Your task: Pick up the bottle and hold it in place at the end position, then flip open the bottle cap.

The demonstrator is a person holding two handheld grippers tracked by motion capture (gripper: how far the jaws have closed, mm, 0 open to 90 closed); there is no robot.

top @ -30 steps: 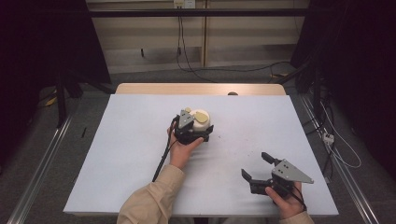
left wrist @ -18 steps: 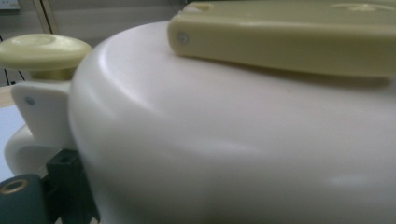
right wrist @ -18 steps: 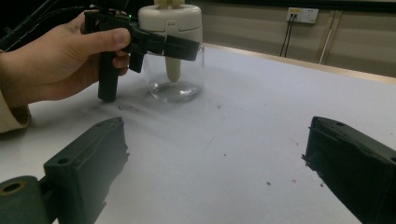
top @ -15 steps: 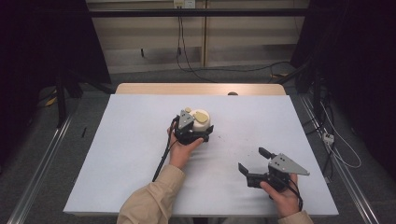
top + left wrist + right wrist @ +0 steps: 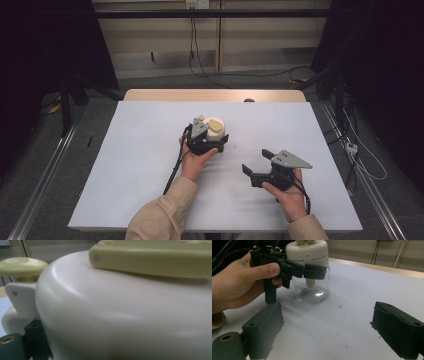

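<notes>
A clear glass jar with a white lid stands at the middle of the table. The lid carries a pale yellow knob and a pale yellow bar. My left gripper is shut on the jar just under the lid, one black jaw on each side of the neck. Very close up, the lid sits against one finger. My right gripper is open near the front right, aimed at the jar from a short way off, nothing between its jaws.
The white table top has a wooden strip along its far edge. Dark specks lie on the surface in front of the jar. The left gripper's cable trails back along the forearm. Dark floor and rails surround the table.
My right gripper has moved left and away from the person, closer to the jar, still open. The left gripper and the jar have stayed put.
</notes>
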